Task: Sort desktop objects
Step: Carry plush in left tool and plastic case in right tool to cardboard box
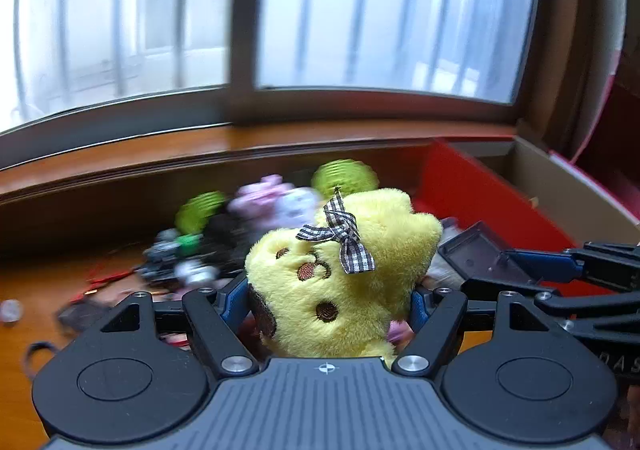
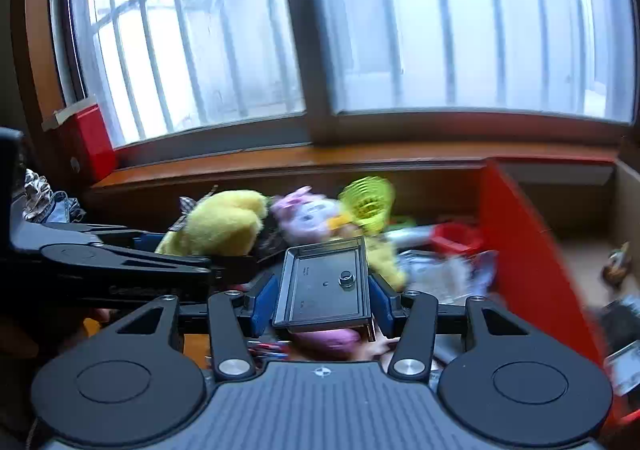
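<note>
Gripping a yellow plush toy [image 1: 344, 274] with a checked ribbon bow [image 1: 340, 240], the left gripper [image 1: 330, 300] has its blue-padded fingers [image 1: 232, 300] pressed into the toy's sides, holding it clear of the wooden desk [image 1: 24, 334]. Left of the plush, the desk carries a blurred clutter: a black ring [image 1: 38, 354], red-tipped leads [image 1: 106, 276] and small dark parts. Behind the plush lie two green ridged balls [image 1: 345, 173] and a pink-and-white soft toy [image 1: 276, 199], all close against the brown wooden window ledge [image 1: 200, 145]. Above the ledge, a barred window [image 1: 320, 9] fills the room's far wall. Right of the plush, the right gripper [image 2: 322, 300] is clamped on a dark rectangular plastic tray [image 2: 324, 284], its fingers tight on the tray's two long edges. Further right of the plush stands an open red cardboard box [image 2: 528, 250] with a plain brown inside, a few small items on its floor too blurred to name.
</note>
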The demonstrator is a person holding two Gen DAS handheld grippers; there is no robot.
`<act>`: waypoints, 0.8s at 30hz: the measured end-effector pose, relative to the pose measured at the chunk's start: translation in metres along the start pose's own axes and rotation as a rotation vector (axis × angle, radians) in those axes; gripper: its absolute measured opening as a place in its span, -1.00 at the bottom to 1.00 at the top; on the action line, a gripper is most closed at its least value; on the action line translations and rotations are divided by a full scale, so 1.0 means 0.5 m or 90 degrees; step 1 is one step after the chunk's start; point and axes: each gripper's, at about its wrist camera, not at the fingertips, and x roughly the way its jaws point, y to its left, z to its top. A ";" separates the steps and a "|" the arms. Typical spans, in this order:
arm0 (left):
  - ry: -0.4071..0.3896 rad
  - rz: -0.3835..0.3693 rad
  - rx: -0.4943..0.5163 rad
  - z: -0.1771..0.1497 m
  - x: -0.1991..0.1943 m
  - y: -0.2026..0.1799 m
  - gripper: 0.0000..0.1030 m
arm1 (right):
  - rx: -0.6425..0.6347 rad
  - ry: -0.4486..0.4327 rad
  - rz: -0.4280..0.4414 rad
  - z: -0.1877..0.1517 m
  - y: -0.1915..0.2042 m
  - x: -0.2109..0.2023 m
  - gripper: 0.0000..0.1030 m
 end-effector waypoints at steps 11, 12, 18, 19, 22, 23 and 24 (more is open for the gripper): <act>-0.021 -0.047 0.042 0.061 0.066 -0.204 0.41 | 0.028 -0.050 -0.026 0.009 -0.225 -0.107 0.01; -0.021 -0.053 0.050 0.066 0.071 -0.218 0.41 | 0.035 -0.055 -0.034 0.007 -0.239 -0.112 0.01; -0.017 -0.106 0.082 0.085 0.119 -0.304 0.41 | 0.074 -0.062 -0.098 -0.014 -0.313 -0.146 0.01; -0.012 -0.113 0.087 0.086 0.129 -0.319 0.41 | 0.080 -0.062 -0.109 -0.017 -0.325 -0.151 0.01; 0.001 -0.136 0.105 0.087 0.155 -0.361 0.41 | 0.104 -0.059 -0.142 -0.027 -0.359 -0.160 0.01; 0.004 -0.144 0.111 0.088 0.163 -0.374 0.41 | 0.112 -0.057 -0.153 -0.031 -0.370 -0.163 0.01; 0.007 -0.150 0.116 0.088 0.170 -0.386 0.41 | 0.118 -0.055 -0.162 -0.035 -0.379 -0.164 0.01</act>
